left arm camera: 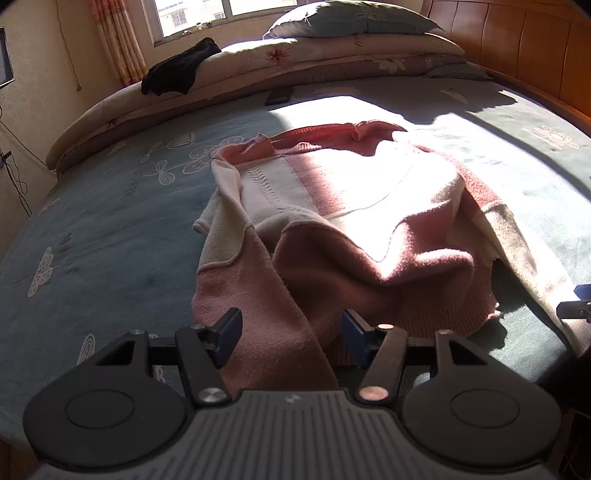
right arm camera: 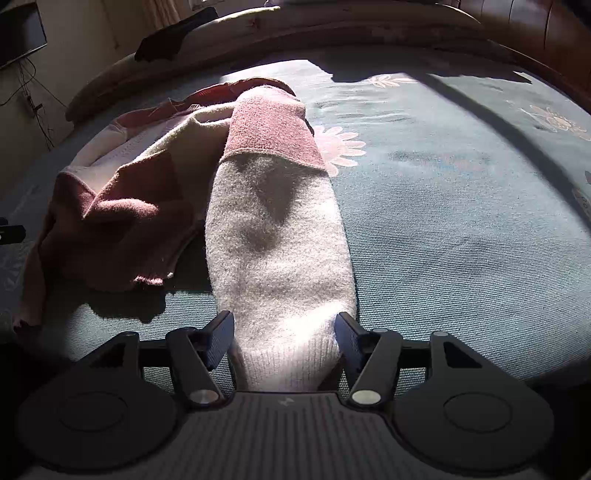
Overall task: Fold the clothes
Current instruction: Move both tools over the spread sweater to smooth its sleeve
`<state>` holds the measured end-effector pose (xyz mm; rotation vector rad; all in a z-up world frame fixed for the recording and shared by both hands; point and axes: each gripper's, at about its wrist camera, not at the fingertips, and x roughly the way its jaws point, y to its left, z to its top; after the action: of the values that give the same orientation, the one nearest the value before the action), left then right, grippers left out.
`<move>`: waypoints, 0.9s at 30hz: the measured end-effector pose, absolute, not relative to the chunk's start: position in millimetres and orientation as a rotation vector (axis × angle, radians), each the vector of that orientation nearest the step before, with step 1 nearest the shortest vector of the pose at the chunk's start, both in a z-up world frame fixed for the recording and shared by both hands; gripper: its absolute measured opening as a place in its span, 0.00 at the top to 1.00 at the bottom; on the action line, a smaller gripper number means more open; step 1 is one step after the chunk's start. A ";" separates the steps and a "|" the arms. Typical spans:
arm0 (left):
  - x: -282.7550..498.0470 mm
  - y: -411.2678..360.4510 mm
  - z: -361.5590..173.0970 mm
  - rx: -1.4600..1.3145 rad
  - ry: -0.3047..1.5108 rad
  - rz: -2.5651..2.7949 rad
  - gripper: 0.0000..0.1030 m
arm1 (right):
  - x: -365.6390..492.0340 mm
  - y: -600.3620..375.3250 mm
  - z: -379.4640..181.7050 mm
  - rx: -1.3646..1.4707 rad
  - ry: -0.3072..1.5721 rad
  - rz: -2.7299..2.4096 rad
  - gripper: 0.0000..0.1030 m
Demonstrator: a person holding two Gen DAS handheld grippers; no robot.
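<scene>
A sleeve cuff (right arm camera: pixel 284 354) is straddled by the half-open right gripper (right arm camera: pixel 284 338), unpinched; likewise the left gripper (left arm camera: pixel 291 341) over the sweater (left arm camera: pixel 332 206). Both sleeves are judged ready for pinching, then folding inward.

Hard sunlight from the window (left arm camera: pixel 192 14) falls across the bed (left arm camera: pixel 92 221), overexposing the sweater (left arm camera: pixel 351 206) in the left wrist view and its sleeve (right arm camera: pixel 277 240) in the right. Shadows are deep and sharp-edged. Fisheye distortion bows the edges; corners vignette to black. Focus is sharp throughout.
</scene>
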<state>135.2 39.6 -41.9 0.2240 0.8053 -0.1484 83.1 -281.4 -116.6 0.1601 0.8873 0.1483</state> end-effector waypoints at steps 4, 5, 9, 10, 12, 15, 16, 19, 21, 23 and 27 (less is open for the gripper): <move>160.6 44.0 -50.9 0.148 0.866 -0.123 0.62 | 82.8 -282.4 -117.9 0.163 0.875 0.160 0.35; 167.0 45.1 -54.5 0.129 0.885 -0.109 0.62 | 82.6 -283.2 -118.1 0.167 0.873 0.163 0.35; 184.3 46.0 -67.1 0.100 0.938 -0.062 0.62 | 81.9 -288.4 -119.5 0.188 0.862 0.177 0.35; 186.7 43.9 -70.4 0.115 0.947 -0.059 0.62 | 82.3 -289.1 -120.0 0.191 0.860 0.181 0.34; 190.2 39.2 -76.2 0.156 0.963 -0.044 0.62 | 83.2 -290.8 -120.5 0.196 0.856 0.185 0.34; 195.9 37.0 -80.8 0.211 0.984 -0.026 0.84 | 84.5 -293.2 -120.8 0.202 0.852 0.189 0.34; 197.5 38.0 -80.8 0.225 0.989 -0.021 0.88 | 84.9 -293.6 -120.8 0.202 0.851 0.190 0.34; 201.7 44.4 -77.1 0.262 0.988 0.003 0.94 | 86.0 -294.2 -121.0 0.206 0.851 0.191 0.34; 203.7 50.2 -72.2 0.263 0.983 0.006 0.94 | 87.1 -294.6 -120.8 0.208 0.853 0.188 0.34; 205.1 55.8 -67.3 0.276 0.972 0.017 0.95 | 88.0 -294.4 -120.4 0.206 0.854 0.182 0.34; 208.7 68.4 -58.7 0.308 0.951 0.039 0.96 | 90.0 -292.3 -119.3 0.194 0.860 0.168 0.34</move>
<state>208.7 68.4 -58.7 0.3076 0.9509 0.0390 90.0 -292.3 -119.3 0.1945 0.8603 0.1683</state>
